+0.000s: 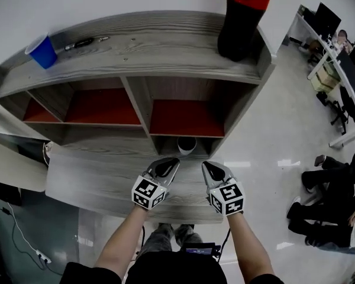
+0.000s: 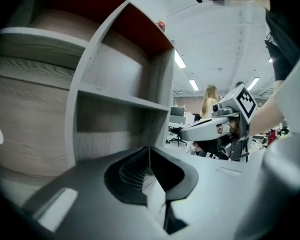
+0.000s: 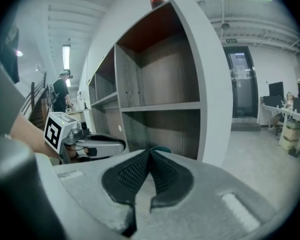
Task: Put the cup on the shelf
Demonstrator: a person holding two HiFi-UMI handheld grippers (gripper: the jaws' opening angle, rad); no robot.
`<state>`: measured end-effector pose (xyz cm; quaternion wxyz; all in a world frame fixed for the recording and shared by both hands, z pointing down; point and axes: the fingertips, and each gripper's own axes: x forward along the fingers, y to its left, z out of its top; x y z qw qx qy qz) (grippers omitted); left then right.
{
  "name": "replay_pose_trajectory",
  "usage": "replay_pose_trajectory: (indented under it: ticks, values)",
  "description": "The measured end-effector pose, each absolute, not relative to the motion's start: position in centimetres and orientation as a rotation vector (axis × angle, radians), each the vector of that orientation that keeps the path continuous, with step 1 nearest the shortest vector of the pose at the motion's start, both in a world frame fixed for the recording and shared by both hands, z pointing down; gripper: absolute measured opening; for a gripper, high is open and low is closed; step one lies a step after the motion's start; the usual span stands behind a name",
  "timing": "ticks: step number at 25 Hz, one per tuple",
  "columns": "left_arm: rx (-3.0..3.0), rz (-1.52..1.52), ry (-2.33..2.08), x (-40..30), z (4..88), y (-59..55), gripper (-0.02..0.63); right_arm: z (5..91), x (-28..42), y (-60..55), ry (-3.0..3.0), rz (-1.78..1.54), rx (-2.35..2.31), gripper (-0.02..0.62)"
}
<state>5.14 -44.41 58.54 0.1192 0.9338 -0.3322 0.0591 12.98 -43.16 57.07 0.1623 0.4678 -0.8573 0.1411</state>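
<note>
You are holding your left gripper [image 1: 165, 167] and your right gripper [image 1: 213, 169] side by side above the low front board [image 1: 89, 182], both clenched with nothing between the jaws. The cup [image 1: 186, 145] is standing upright in the bottom right compartment of the shelf [image 1: 165, 46], just ahead of your fingertips. It looks already placed, so I judge you are finishing. If you are going back for it, spread the jaws before you reach in, come in level under the board above, and grip the wall below the rim, since a round, smooth cup may slip. The shelf is grey wood grain with matte red back panels and square-cut dividers. On its top, a glossy blue cup [image 1: 42, 51] is standing at the left, well apart from a black boot-shaped thing with a red top [image 1: 242, 22].
</note>
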Motion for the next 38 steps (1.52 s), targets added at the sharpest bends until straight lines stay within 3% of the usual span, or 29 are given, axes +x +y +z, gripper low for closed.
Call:
replay_pose_trajectory:
  ticks: [11, 38]
  values:
    - [2.768, 0.149, -0.895, 4.8, 53.3, -40.3, -0.005, 53.3, 12.8, -39.5, -2.482, 0.381, 1.312, 0.003]
    - [2.699, 0.328, -0.896, 6.1, 56.6, -34.0, -0.005, 56.5, 14.8, -35.2, -2.501, 0.525, 1.238, 0.003]
